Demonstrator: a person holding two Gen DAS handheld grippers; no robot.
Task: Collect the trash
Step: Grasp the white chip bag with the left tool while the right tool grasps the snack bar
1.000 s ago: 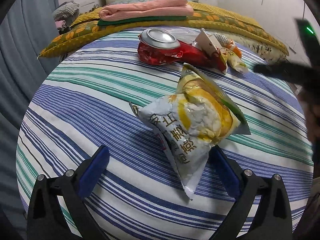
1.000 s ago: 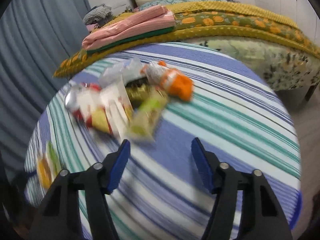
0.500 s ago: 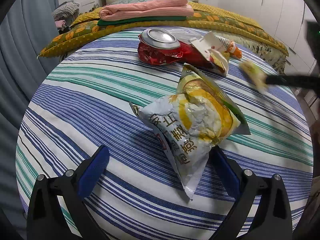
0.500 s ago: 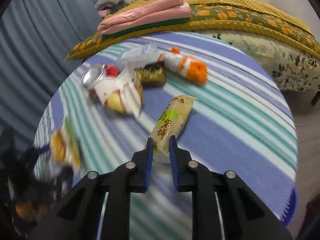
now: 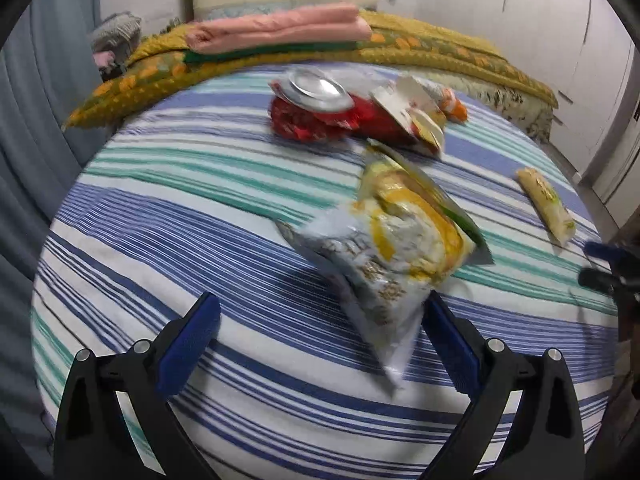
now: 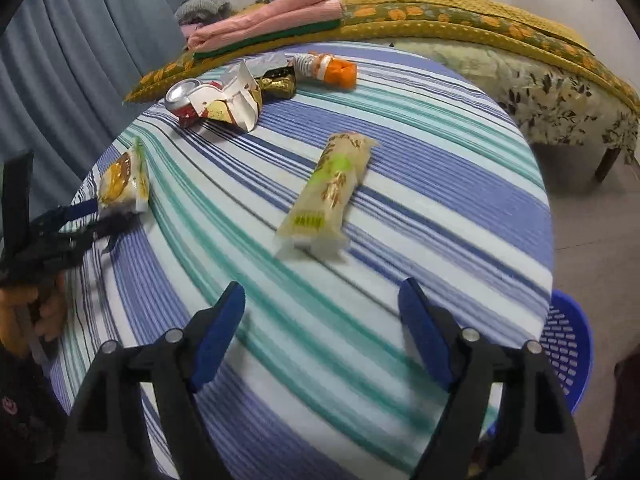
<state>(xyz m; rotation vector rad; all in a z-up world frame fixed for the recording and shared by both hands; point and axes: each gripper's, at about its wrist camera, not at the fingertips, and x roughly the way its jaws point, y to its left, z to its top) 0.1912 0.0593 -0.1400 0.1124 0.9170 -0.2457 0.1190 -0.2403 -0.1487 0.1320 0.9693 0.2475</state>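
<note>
On the striped round table point(image 6: 440, 168), a long beige and green wrapper point(image 6: 332, 192) point(image 5: 546, 208) lies flat, just ahead of my right gripper point(image 6: 320, 292). Its jaws are opening, and nothing is between them. A puffed yellow and white snack bag point(image 5: 392, 248) point(image 6: 122, 184) sits between the wide-apart fingers of my left gripper point(image 5: 322, 304), close to the right finger. No pad presses on it. At the far side lies a pile with a crushed red can point(image 5: 316, 108), a white carton point(image 6: 232, 100) and an orange wrapper point(image 6: 328, 68).
A blue plastic basket point(image 6: 568, 344) stands on the floor beside the table's near right edge. A bed point(image 6: 560, 100) with a yellow blanket and folded pink cloth point(image 5: 280, 28) runs behind the table. Grey curtains point(image 6: 80, 40) hang at the left.
The right gripper closed on the long wrapper, pulled it away from the pile toward the near side, then opened and left it on the cloth. The left gripper and snack bag stayed put.
</note>
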